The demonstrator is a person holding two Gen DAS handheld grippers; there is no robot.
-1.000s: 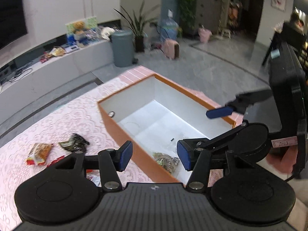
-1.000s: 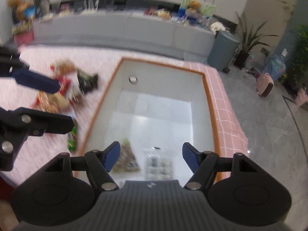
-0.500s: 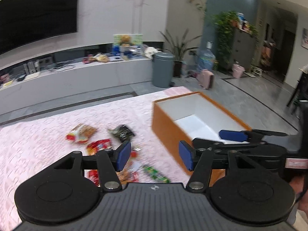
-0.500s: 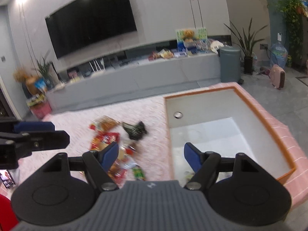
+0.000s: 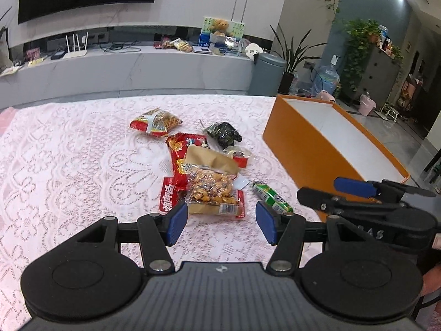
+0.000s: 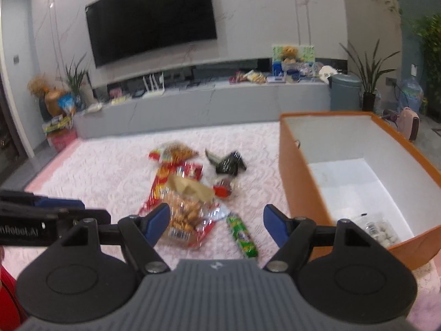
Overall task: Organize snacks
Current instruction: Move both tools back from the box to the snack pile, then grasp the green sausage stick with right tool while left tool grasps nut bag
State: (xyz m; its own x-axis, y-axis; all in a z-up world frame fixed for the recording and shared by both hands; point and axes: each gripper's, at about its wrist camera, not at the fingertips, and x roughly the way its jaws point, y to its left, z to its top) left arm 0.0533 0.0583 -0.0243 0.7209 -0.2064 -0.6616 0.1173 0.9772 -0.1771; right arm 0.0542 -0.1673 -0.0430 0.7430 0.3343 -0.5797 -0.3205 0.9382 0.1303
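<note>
A heap of snack packets lies on the pink lace tablecloth [image 5: 69,165]: a clear bag of fried bites [image 5: 210,184] on a red packet [image 5: 176,165], a green bar [image 5: 271,197], a black packet [image 5: 224,133] and a noodle-snack bag [image 5: 155,121]. My left gripper [image 5: 222,220] hovers open just before the fried-bites bag, holding nothing. The orange box [image 5: 303,149] stands to the right. My right gripper [image 6: 217,222] is over the green bar [image 6: 242,234] and the same bag [image 6: 184,212]; its jaws are closing slightly with nothing between them. A bag of white sweets [image 6: 381,230] lies in the box [image 6: 296,171].
The right gripper's fingers [image 5: 355,187] reach in beside the box in the left wrist view; the left gripper's fingers [image 6: 59,204] show at the left of the right wrist view. A red sleeve [image 6: 8,289] is at the lower left. Beyond the table is a grey TV console [image 5: 137,69].
Both views have swung left from the inside of the orange box to the snack heap. Both grippers have come lower and closer to the packets, with nothing picked up.
</note>
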